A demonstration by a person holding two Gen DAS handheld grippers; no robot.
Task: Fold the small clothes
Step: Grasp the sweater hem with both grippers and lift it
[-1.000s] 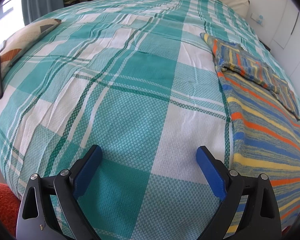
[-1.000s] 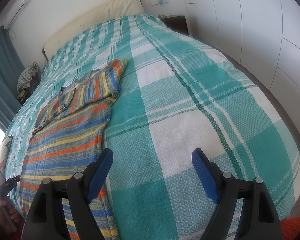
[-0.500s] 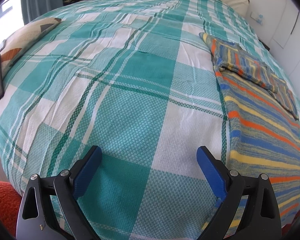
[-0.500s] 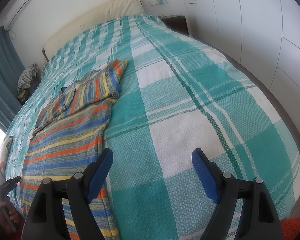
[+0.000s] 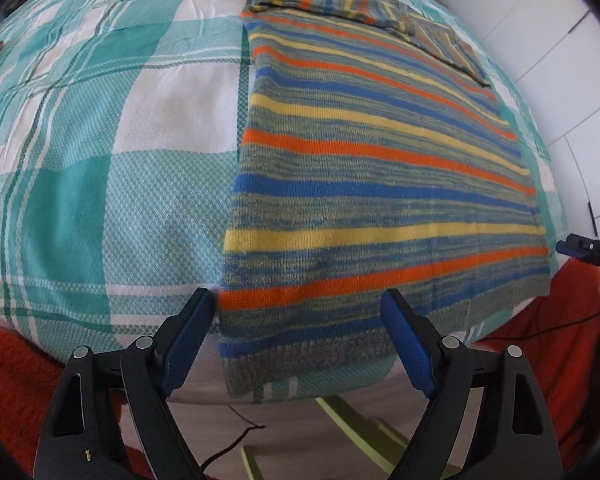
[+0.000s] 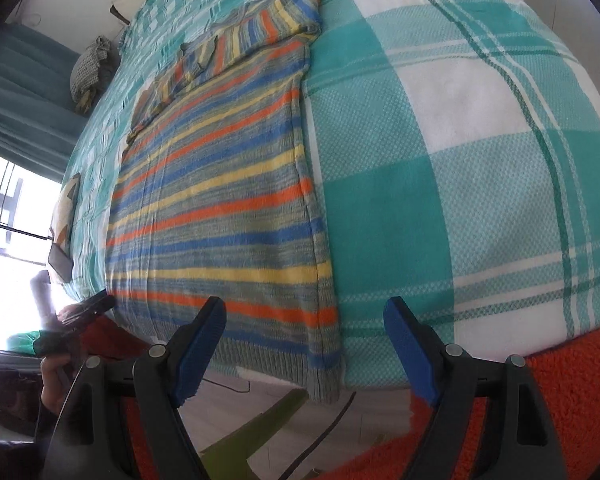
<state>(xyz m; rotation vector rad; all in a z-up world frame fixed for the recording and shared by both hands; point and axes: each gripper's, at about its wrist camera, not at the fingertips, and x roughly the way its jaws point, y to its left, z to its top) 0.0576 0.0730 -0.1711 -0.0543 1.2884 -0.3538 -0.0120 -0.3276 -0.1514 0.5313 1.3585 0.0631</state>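
A striped knit sweater [image 5: 372, 168] in orange, blue, yellow and grey lies flat on the teal plaid bedspread [image 5: 100, 152], its hem hanging over the bed's near edge and its sleeves folded across the far end. My left gripper [image 5: 300, 320] is open and empty, its jaws wide around the hem's left corner. My right gripper [image 6: 304, 328] is open and empty, around the hem's right corner of the sweater [image 6: 220, 184]. Each gripper shows small in the other's view.
The bedspread [image 6: 460, 160] covers a large bed. An orange fleece [image 6: 572, 392] lies below the bed edge. A bundle of cloth [image 6: 90, 68] and a cushion [image 6: 66, 208] sit at the bed's far left. White wardrobe doors [image 5: 560, 40] stand to the right.
Both grippers have swung toward the sweater and dropped to the bed's near edge, so the sweater's hem now lies between the jaws of each. Both stay open.
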